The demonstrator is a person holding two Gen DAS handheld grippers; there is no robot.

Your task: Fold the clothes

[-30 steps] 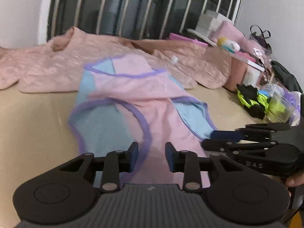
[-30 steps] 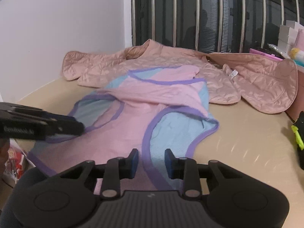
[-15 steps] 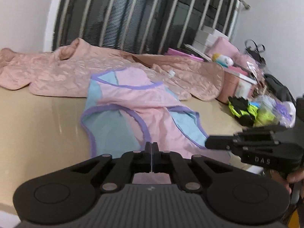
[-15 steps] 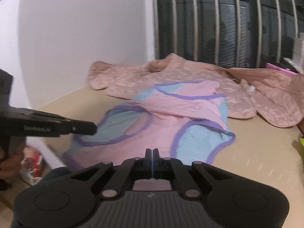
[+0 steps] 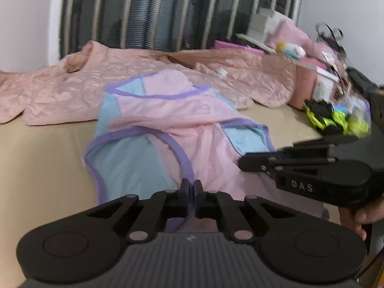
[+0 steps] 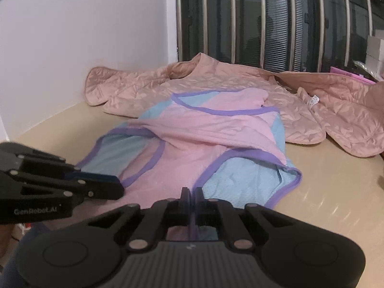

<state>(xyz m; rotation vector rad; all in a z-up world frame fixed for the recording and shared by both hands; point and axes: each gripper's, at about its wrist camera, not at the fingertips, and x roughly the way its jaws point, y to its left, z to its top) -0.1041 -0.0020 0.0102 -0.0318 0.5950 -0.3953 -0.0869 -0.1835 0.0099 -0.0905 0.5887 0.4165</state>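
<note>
A pink and blue shirt (image 5: 192, 129) with purple edges lies spread out on the tan table (image 5: 40, 158), and its far end rests on a puffy pink jacket (image 5: 72, 88) by the window bars (image 6: 264, 19). The left claw (image 5: 191, 187) is pinched tight on the near edge of the shirt, and the right claw (image 6: 191, 195) is pinched tight on the same near edge, just beside it. Off to the right side of the table sit some boxes (image 5: 266, 24) and a pile of bright yellow and black things (image 5: 333, 120).
</note>
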